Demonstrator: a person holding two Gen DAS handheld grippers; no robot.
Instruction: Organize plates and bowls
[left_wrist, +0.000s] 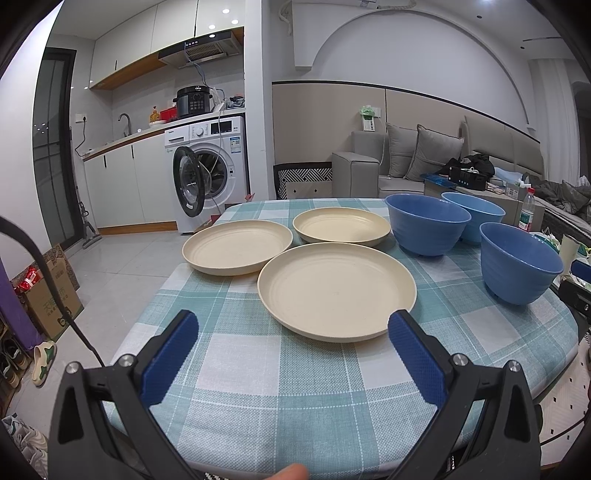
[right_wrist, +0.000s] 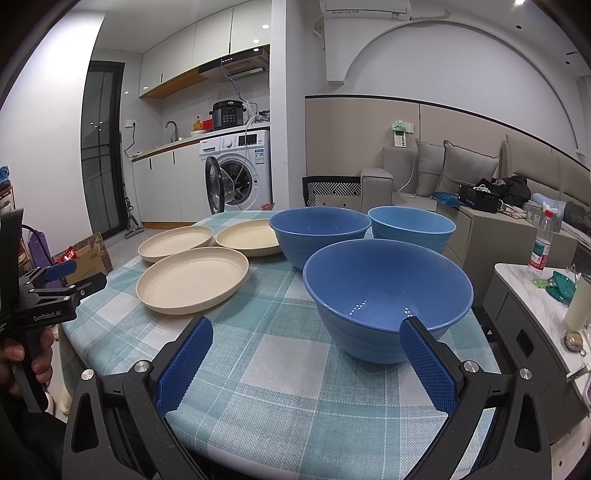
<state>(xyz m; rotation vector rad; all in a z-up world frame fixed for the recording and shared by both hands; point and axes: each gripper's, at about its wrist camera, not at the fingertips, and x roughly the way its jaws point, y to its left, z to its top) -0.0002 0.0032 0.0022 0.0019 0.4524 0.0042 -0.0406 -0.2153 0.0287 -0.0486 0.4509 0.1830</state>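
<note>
At the bottom of the frame the right gripper hangs over the checked tablecloth, its blue-padded jaws spread wide with nothing between them. Just right of centre stands the nearest blue bowl, two more blue bowls behind it. Three cream plates lie left of centre. At the left edge a hand holds the left gripper.

Three cream plates lie flat in a cluster on the counter; beside them three blue bowls stand upright, unstacked.
</note>
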